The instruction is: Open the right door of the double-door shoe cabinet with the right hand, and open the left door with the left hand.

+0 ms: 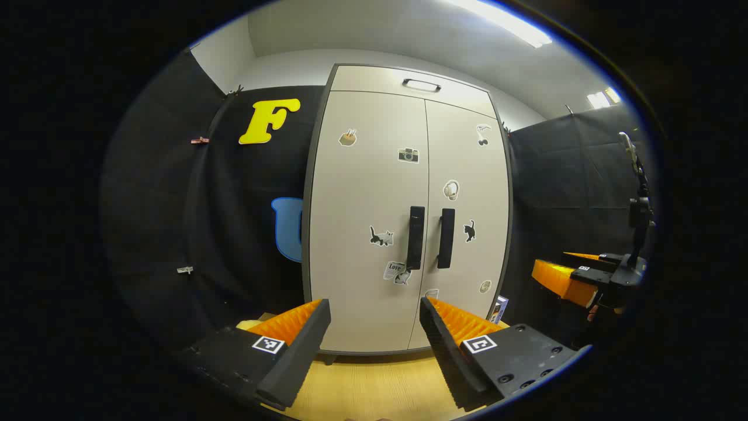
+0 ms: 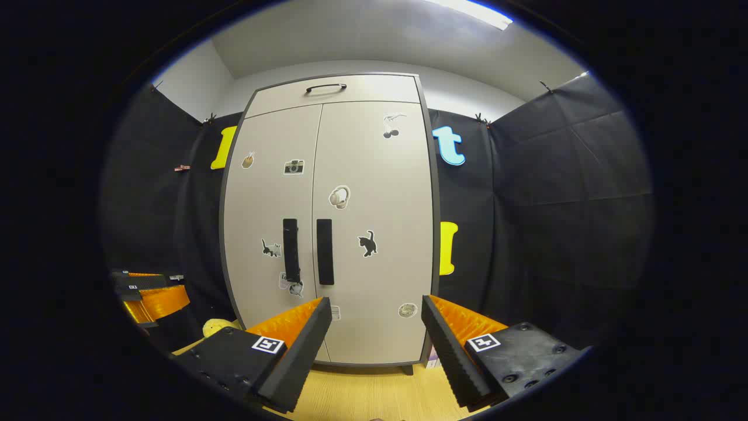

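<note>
With both doors shut and the left gripper (image 1: 375, 324) and right gripper (image 2: 374, 324) spread empty, either could catch the wrong handle (image 2: 324, 251), since the handles sit side by side.

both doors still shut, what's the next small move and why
Probably bring the right gripper forward to the right door's handle, fingers either side. Both doors look closed, both grippers are open and short of the shoe cabinet, and the task opens the right door first.
</note>
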